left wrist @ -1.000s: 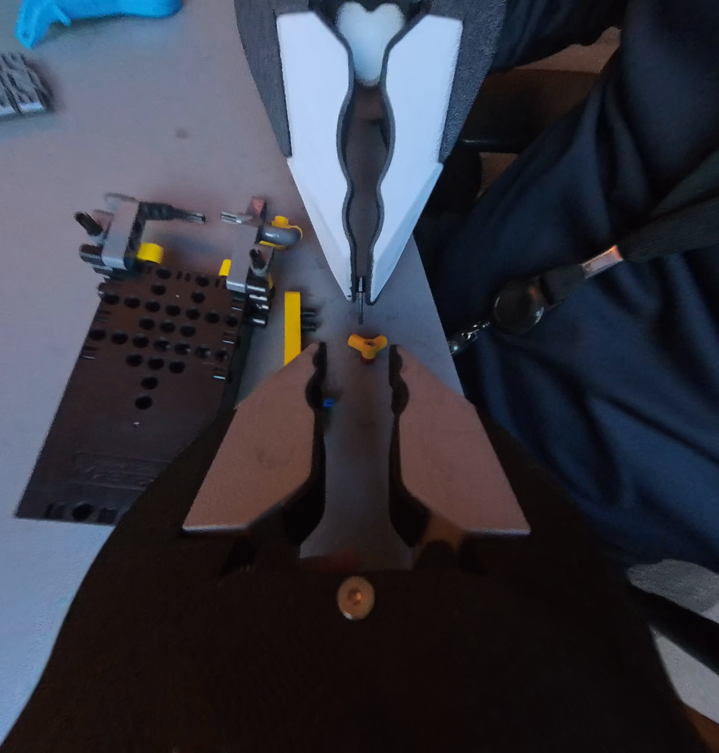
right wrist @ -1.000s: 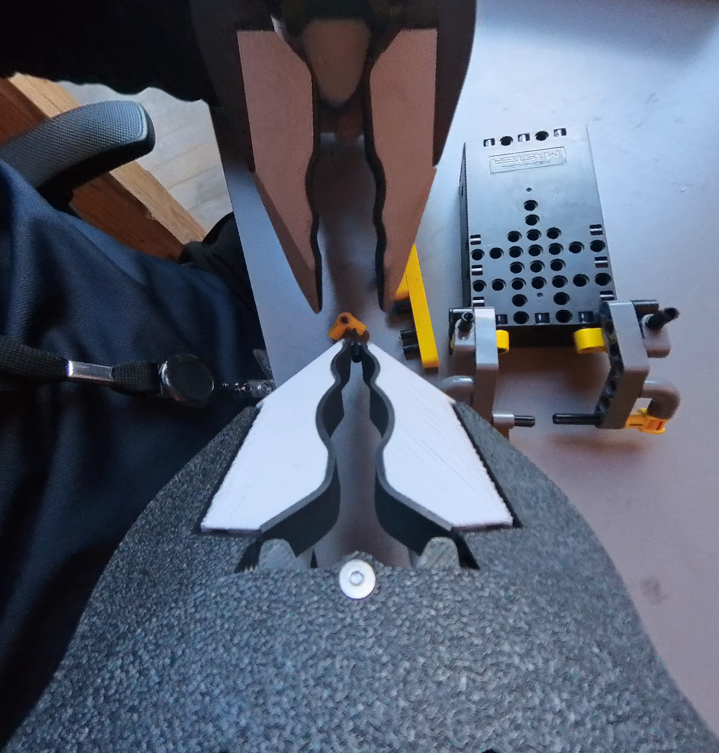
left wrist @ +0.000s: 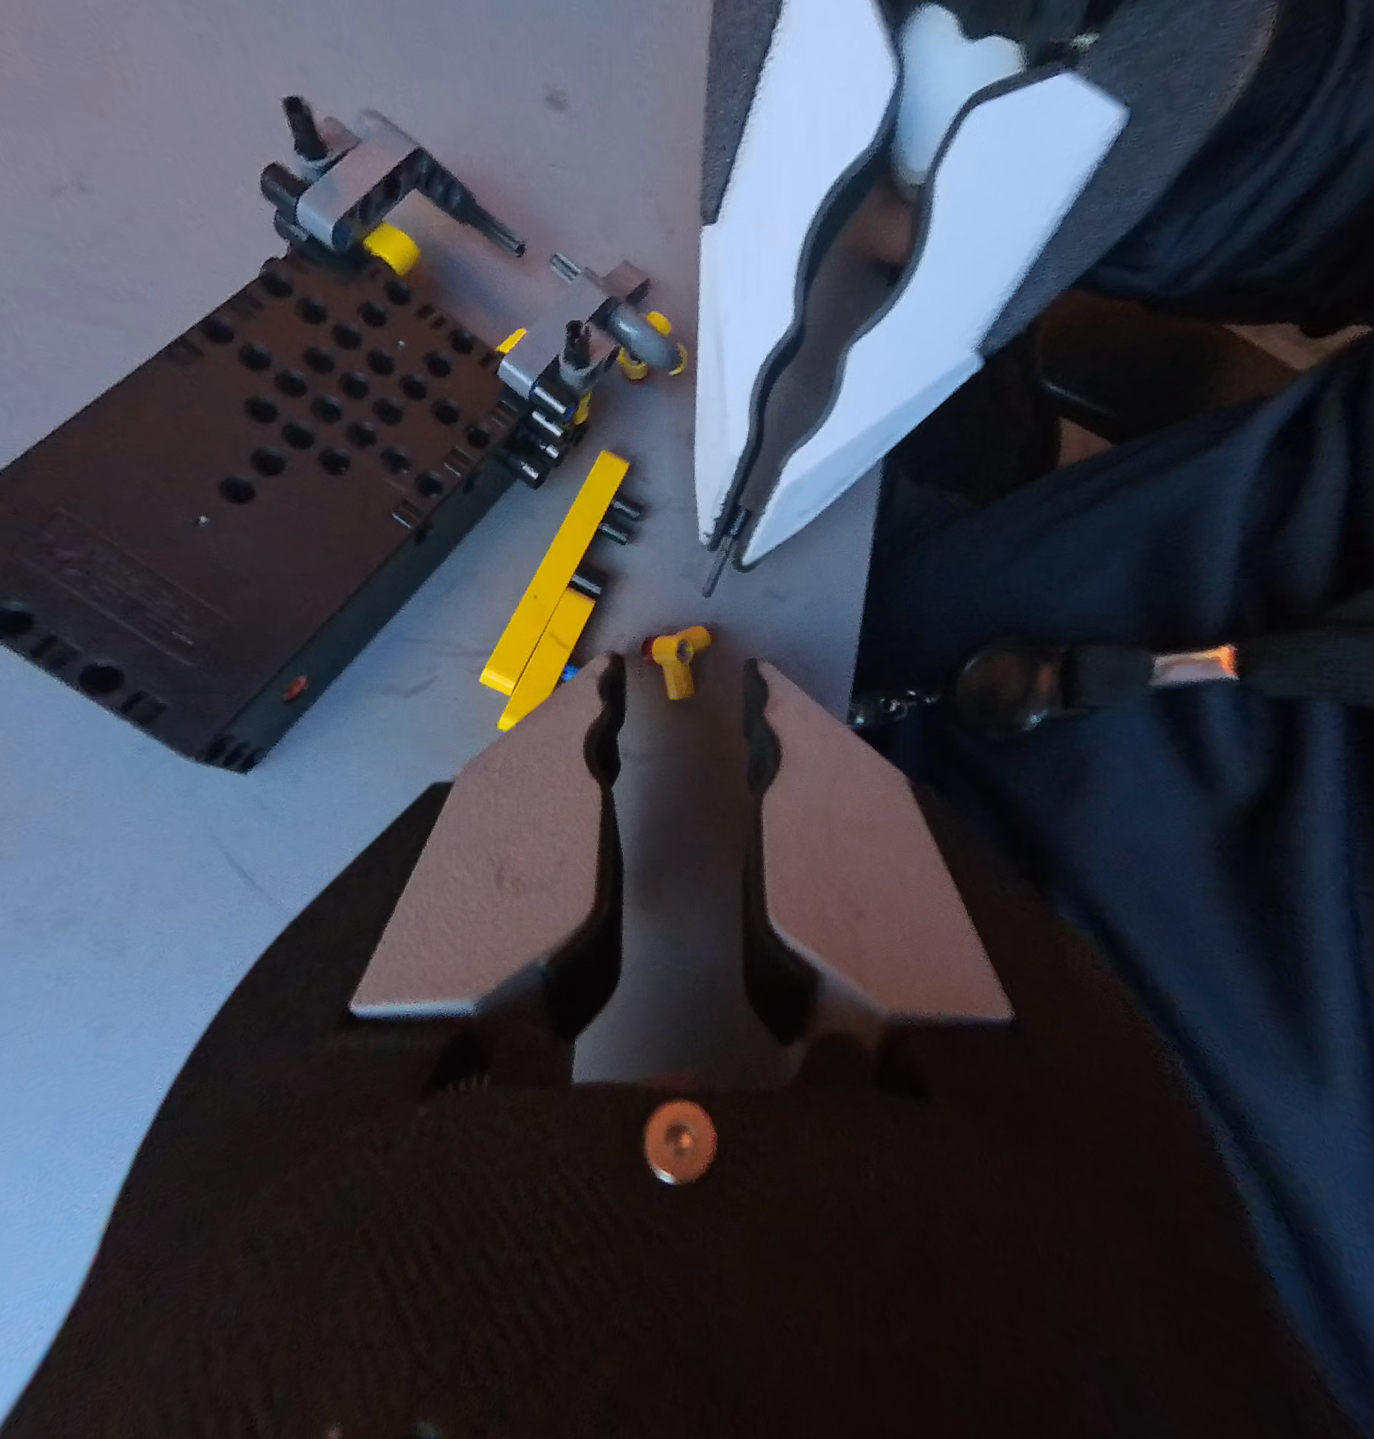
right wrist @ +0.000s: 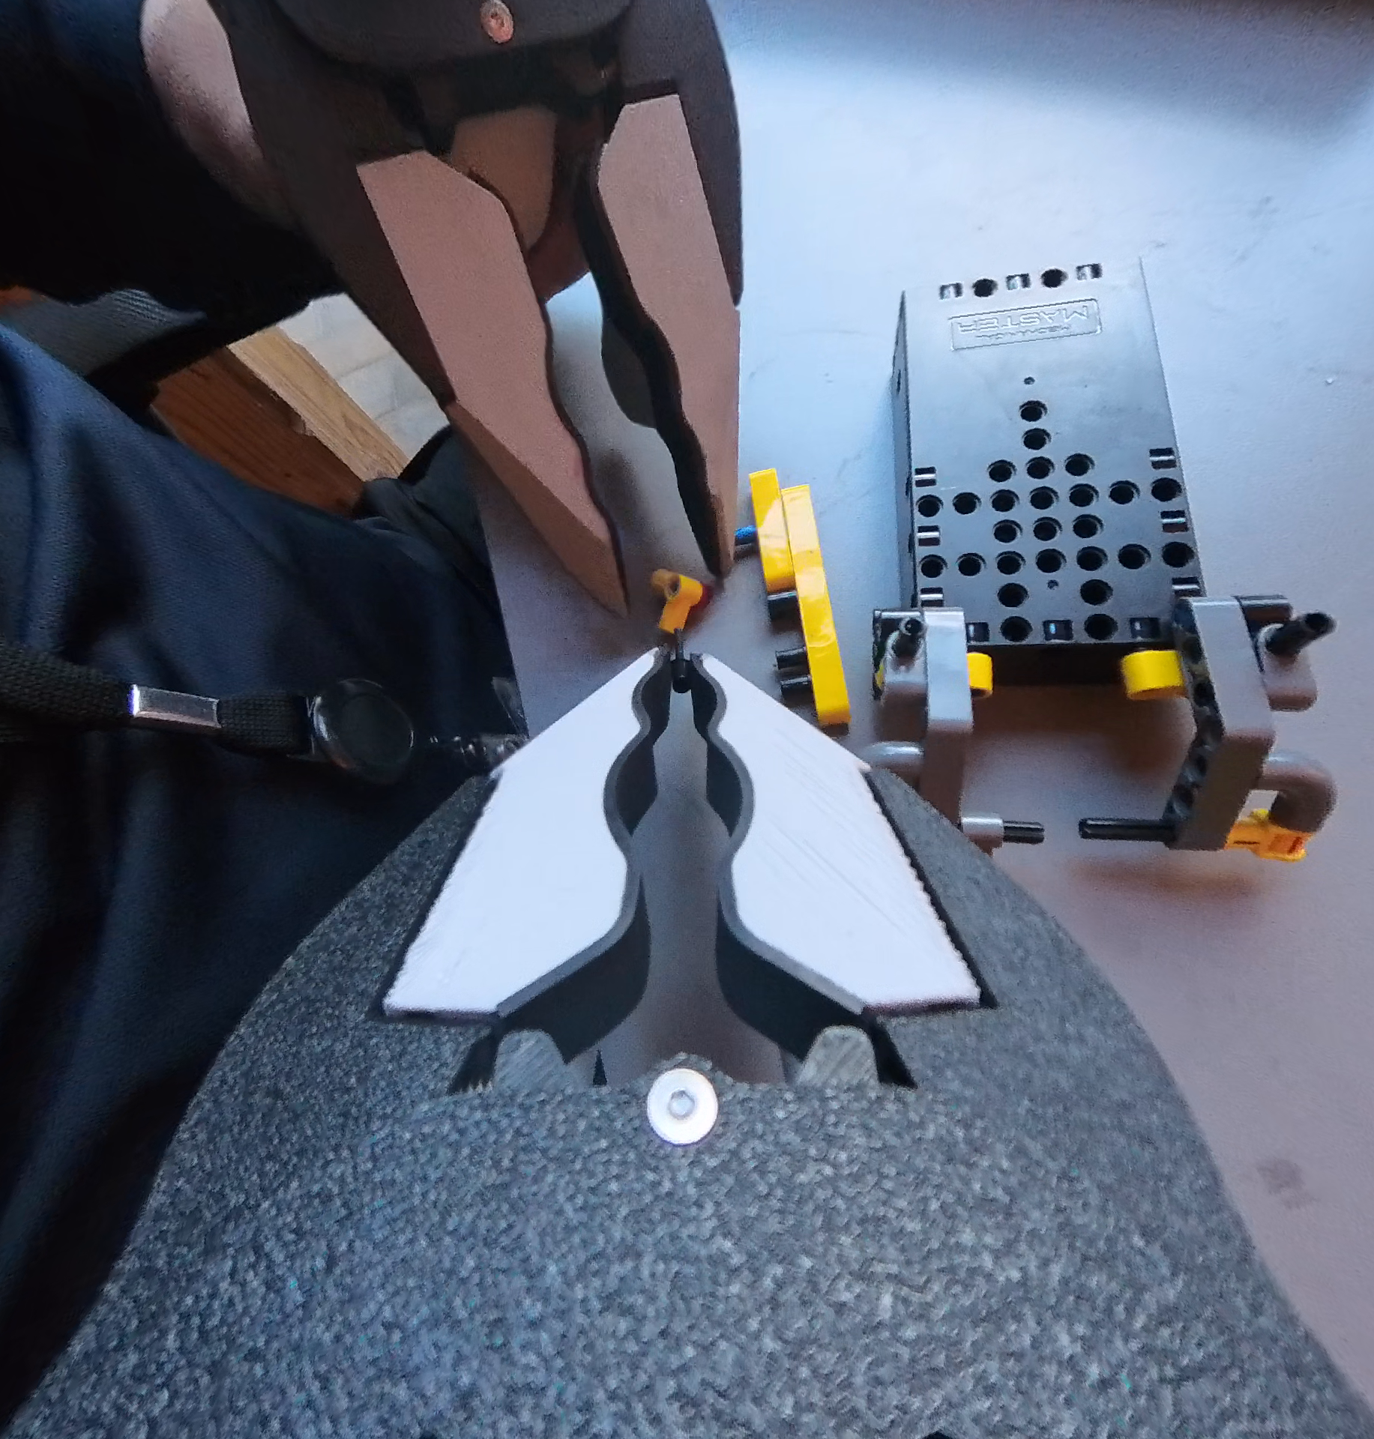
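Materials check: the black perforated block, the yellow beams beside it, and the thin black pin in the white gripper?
Black perforated block: looks like moulded plastic, semi-gloss, with crisp round holes and soft highlights.
Yellow beams: glossy plastic, with uniform colour and rounded edges.
Thin black pin, pinched in the right gripper: probably plastic; too small and dark to be sure.

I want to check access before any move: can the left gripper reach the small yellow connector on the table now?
Probably yes. The left gripper has its jaws open, and the yellow connector lies just ahead of them, nothing between. The right gripper, holding a black pin, hovers close.
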